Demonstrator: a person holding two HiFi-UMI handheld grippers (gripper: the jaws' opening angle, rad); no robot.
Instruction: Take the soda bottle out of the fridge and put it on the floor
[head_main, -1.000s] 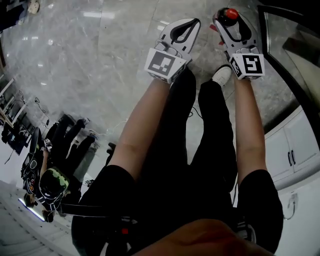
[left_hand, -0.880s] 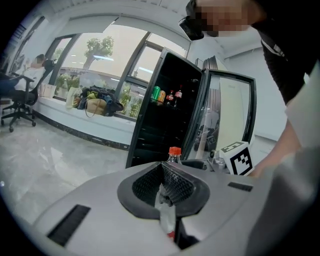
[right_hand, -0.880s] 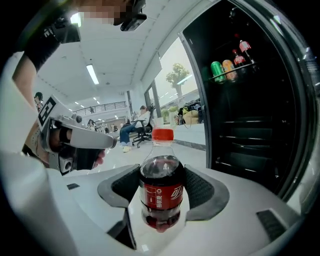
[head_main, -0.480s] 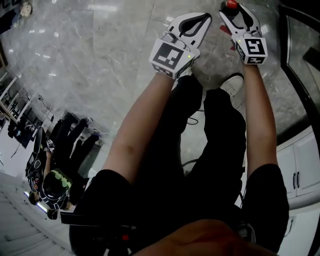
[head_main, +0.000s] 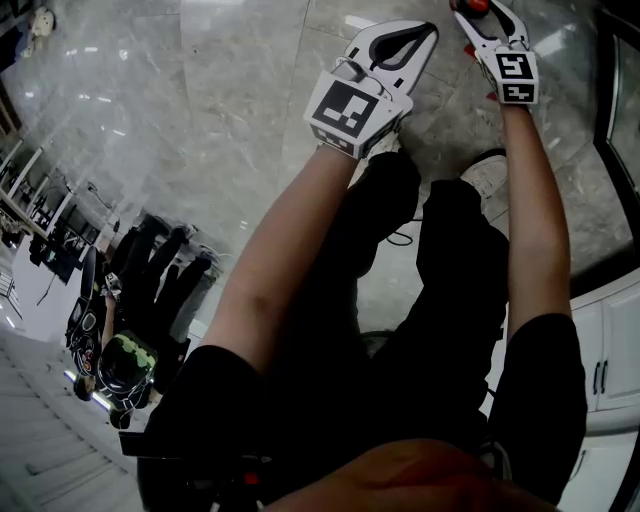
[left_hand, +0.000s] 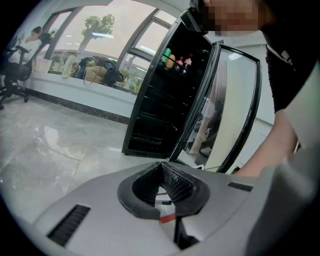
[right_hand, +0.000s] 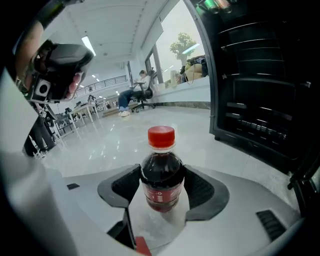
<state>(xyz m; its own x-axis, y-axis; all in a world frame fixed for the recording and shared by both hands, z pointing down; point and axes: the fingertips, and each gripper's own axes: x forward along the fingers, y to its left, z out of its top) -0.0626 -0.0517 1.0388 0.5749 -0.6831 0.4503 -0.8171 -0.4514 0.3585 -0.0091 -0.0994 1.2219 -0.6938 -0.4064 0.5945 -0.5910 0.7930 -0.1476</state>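
The soda bottle, dark cola with a red cap, stands upright between the pads of my right gripper, which is shut on its body. Whether its base touches the floor I cannot tell. In the head view only the bottle's red cap shows at the top edge, with the right gripper held low over the marble floor. My left gripper hangs beside it to the left. Its pads meet, and the left gripper is shut on nothing.
The black fridge stands open with its glass door swung right and several drinks on the top shelf. Its dark shelves are close on the right. White cabinets line the right. A cable lies by the person's shoe.
Both grippers have moved forward, away from the person, toward the top of the head view. The right one still carries the bottle.
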